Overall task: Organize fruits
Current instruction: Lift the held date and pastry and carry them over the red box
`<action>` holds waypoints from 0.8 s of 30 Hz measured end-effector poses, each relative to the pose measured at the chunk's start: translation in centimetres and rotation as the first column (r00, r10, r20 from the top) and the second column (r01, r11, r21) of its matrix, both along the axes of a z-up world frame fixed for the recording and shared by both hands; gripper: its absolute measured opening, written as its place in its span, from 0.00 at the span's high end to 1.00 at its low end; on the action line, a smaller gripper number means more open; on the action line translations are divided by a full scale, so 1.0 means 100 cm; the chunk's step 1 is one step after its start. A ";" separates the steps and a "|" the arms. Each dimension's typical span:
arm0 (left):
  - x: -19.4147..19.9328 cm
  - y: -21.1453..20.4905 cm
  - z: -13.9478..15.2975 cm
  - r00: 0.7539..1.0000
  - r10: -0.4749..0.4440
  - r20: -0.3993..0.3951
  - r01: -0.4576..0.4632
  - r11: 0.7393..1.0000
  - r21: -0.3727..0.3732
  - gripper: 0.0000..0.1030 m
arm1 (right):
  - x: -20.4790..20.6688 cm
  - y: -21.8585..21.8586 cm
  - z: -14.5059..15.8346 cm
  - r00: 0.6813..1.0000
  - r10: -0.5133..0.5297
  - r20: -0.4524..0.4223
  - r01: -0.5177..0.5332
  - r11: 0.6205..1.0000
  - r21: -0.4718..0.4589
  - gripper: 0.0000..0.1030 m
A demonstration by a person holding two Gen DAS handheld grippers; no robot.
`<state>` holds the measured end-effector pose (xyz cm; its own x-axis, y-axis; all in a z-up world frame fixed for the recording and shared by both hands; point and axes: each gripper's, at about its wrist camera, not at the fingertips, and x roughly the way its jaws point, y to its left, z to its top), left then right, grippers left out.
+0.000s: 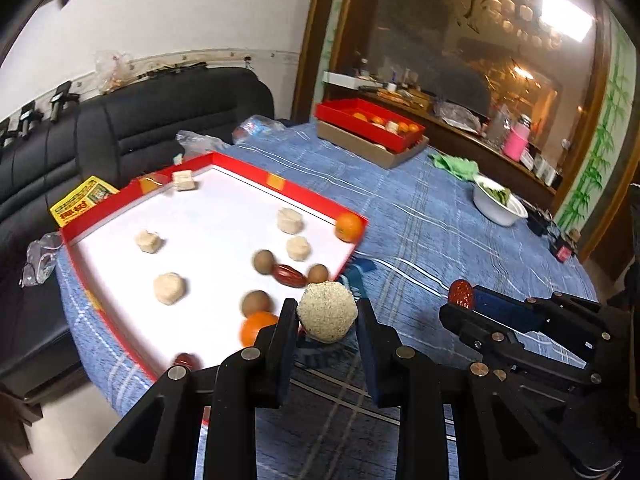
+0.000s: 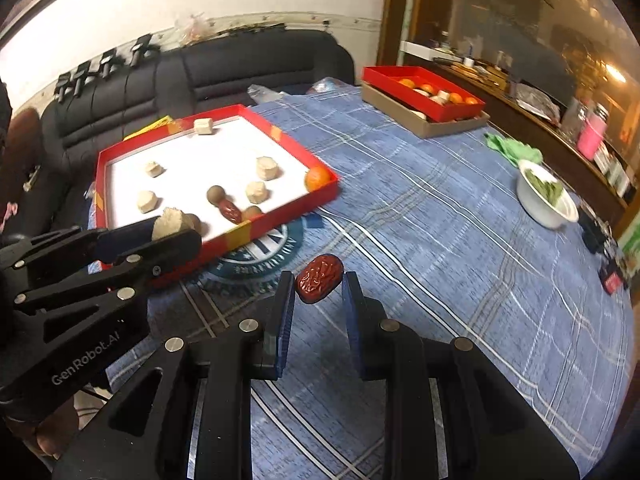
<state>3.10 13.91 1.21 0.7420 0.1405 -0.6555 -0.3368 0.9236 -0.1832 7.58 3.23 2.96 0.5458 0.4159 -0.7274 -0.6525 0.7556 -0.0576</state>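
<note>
My left gripper [image 1: 327, 312] is shut on a pale sesame-coated cake [image 1: 327, 311], held above the near corner of the red-rimmed white tray [image 1: 280, 189]. My right gripper [image 2: 319, 285] is shut on a wrinkled red date [image 2: 319, 283] over the blue tablecloth, right of that tray [image 2: 280, 222]. In the tray lie several pale cakes [image 1: 169, 288], brown round fruits [image 1: 264, 261], a red date [image 1: 289, 275] and oranges [image 1: 349, 227]. Each gripper shows in the other's view: the right gripper [image 1: 464, 298], and the left gripper [image 2: 176, 226].
A second red box [image 1: 370, 124] with oranges and cakes sits on a brown box at the table's far side. A white bowl [image 1: 500, 204] of greens and a green cloth [image 1: 456, 164] lie at the right. A black sofa [image 1: 160, 116] stands behind the table.
</note>
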 end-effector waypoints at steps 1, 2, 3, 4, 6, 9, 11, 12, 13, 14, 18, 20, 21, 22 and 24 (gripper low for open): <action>-0.002 0.005 0.001 1.000 0.012 0.003 -0.012 1.000 -0.002 0.73 | 0.000 0.005 0.001 1.000 0.009 0.005 -0.009 1.000 -0.009 0.77; -0.003 0.009 0.002 1.000 0.021 0.004 -0.021 1.000 -0.002 0.73 | 0.001 0.011 0.001 1.000 0.019 0.006 -0.018 1.000 -0.020 0.77; -0.004 0.014 0.002 0.999 0.032 0.006 -0.032 0.999 -0.004 0.73 | 0.001 0.017 0.002 1.000 0.026 0.007 -0.026 0.999 -0.030 0.77; -0.004 0.018 0.002 0.999 0.043 0.006 -0.043 0.999 -0.006 0.73 | 0.002 0.022 0.002 0.999 0.034 0.008 -0.034 0.999 -0.039 0.77; -0.006 0.028 0.003 0.998 0.065 0.008 -0.065 0.998 -0.010 0.73 | 0.003 0.033 0.003 0.999 0.050 0.010 -0.049 0.997 -0.062 0.77; -0.009 0.043 0.005 0.996 0.094 0.011 -0.093 0.996 -0.014 0.73 | 0.005 0.052 0.002 0.997 0.081 0.009 -0.080 0.991 -0.106 0.77; -0.010 0.052 0.006 0.993 0.113 0.015 -0.113 0.993 -0.014 0.73 | 0.007 0.062 0.002 0.995 0.099 0.013 -0.096 0.987 -0.128 0.77; -0.010 0.056 0.006 0.993 0.121 0.015 -0.120 0.993 -0.014 0.73 | 0.008 0.066 0.002 0.994 0.106 0.014 -0.103 0.985 -0.136 0.77; -0.010 0.060 0.007 0.991 0.129 0.016 -0.129 0.992 -0.015 0.73 | 0.009 0.071 0.003 0.993 0.115 0.013 -0.112 0.983 -0.147 0.77; -0.011 0.065 0.008 0.990 0.140 0.017 -0.139 0.990 -0.015 0.73 | 0.010 0.076 0.003 0.993 0.121 0.015 -0.117 0.981 -0.157 0.77; -0.011 0.081 0.009 0.986 0.168 0.017 -0.168 0.986 -0.016 0.73 | 0.015 0.096 0.004 0.988 0.154 0.018 -0.148 0.968 -0.204 0.77; -0.011 0.089 0.008 0.983 0.182 0.016 -0.181 0.983 -0.019 0.73 | 0.016 0.104 0.004 0.985 0.171 0.020 -0.162 0.960 -0.228 0.77; -0.011 0.092 0.008 0.982 0.187 0.014 -0.186 0.982 -0.021 0.73 | 0.017 0.108 0.004 0.984 0.177 0.022 -0.167 0.956 -0.239 0.77; -0.011 0.096 0.007 0.981 0.193 0.012 -0.192 0.981 -0.023 0.73 | 0.018 0.112 0.004 0.983 0.184 0.021 -0.173 0.952 -0.252 0.77; -0.010 0.102 0.006 0.980 0.201 0.009 -0.200 0.979 -0.026 0.73 | 0.021 0.121 0.003 0.981 0.196 0.016 -0.184 0.943 -0.279 0.77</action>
<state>2.14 24.07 1.80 0.7077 0.2708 -0.6525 -0.5124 0.8326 -0.2102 9.71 15.33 3.24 0.5095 0.3023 -0.8056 -0.7745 0.5691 -0.2763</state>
